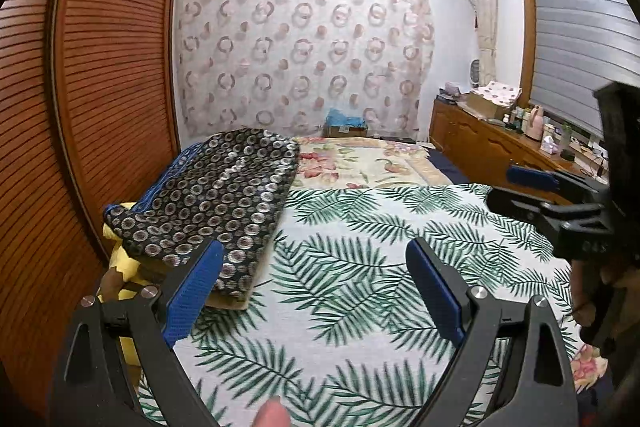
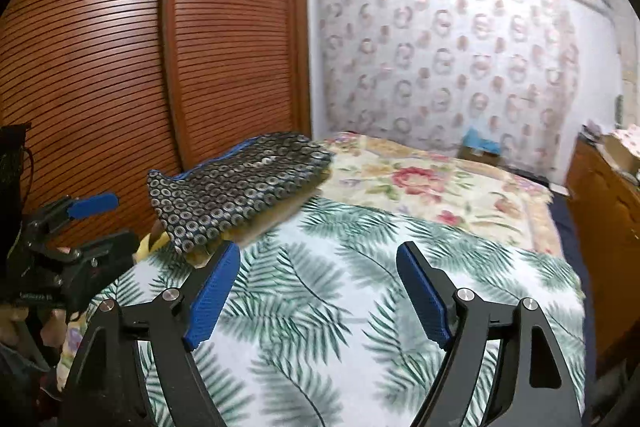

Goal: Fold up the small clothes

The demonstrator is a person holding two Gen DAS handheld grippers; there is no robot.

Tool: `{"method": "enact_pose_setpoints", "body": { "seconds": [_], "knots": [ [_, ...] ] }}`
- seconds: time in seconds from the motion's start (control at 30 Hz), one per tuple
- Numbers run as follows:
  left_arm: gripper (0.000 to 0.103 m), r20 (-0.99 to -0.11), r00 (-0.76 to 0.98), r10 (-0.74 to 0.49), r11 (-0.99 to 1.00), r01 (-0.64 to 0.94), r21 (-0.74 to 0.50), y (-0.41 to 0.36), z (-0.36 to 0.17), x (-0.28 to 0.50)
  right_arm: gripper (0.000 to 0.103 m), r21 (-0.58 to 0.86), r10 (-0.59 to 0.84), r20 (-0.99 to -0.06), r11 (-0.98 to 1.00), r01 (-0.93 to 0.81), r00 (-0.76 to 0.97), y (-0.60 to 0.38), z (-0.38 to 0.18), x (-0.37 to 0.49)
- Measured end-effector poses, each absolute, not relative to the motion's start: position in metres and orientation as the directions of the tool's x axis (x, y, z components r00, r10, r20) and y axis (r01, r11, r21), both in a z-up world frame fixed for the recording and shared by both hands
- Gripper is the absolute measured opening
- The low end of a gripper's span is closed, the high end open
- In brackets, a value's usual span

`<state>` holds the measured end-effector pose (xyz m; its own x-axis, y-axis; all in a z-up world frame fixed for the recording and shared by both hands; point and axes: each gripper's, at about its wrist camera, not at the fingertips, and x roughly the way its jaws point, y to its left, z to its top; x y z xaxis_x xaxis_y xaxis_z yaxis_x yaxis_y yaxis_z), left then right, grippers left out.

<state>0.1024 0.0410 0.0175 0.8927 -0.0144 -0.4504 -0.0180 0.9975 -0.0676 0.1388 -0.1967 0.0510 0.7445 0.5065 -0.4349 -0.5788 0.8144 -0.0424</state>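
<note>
1. Left tongs (image 1: 316, 259): jaws wide apart, nothing between them, above the leaf-print sheet (image 1: 360, 267).
2. Right tongs (image 2: 318, 263): jaws wide apart and empty, over the same sheet.
3. Folded garment (image 1: 208, 203), dark with a ring pattern: tops a small pile at the bed's left edge, just beyond the left tongs.
4. Wardrobe (image 1: 100, 67): slatted doors, left of the bed.
5. Floral blanket (image 1: 372, 159): far end of the bed.

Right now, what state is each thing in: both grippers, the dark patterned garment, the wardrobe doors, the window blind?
Left gripper: open, empty.
Right gripper: open, empty.
Dark circle-patterned garment: folded, on a pile at the bed's edge.
Wardrobe doors: closed.
Window blind: lowered.
</note>
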Motion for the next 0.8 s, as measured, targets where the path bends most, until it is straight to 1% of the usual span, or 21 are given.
{"method": "enact_pose_setpoints", "body": {
  "seconds": [0.1, 0.3, 0.37, 0.47, 0.8],
  "knots": [
    [0.093, -0.444, 0.896, -0.010, 0.998, -0.019, -0.063, 0.027, 0.021, 0.100, 0.082, -0.034, 0.467, -0.425, 0.848, -0.529, 0.775, -0.218, 0.052, 0.117],
    [0.093, -0.447, 0.892, -0.060, 0.997, 0.033, -0.067, 0.003, 0.029, 0.097, 0.083, -0.036, 0.400, -0.413, 0.891, -0.453, 0.818, -0.235, 0.058, 0.078],
    [0.093, -0.444, 0.892, -0.080, 0.996, 0.054, -0.071, -0.005, 0.032, 0.095, 0.085, -0.025, 0.388, -0.401, 0.901, -0.433, 0.830, -0.241, 0.060, 0.068],
    [0.093, -0.444, 0.891, -0.093, 0.995, 0.070, -0.068, -0.016, 0.035, 0.095, 0.087, -0.015, 0.363, -0.391, 0.916, -0.400, 0.846, -0.245, 0.066, 0.056],
    [0.093, -0.426, 0.898, -0.106, 0.994, 0.089, -0.059, -0.039, 0.049, 0.093, 0.087, -0.008, 0.277, -0.322, 0.955, -0.295, 0.905, -0.240, 0.079, 0.015]
  ]
}}
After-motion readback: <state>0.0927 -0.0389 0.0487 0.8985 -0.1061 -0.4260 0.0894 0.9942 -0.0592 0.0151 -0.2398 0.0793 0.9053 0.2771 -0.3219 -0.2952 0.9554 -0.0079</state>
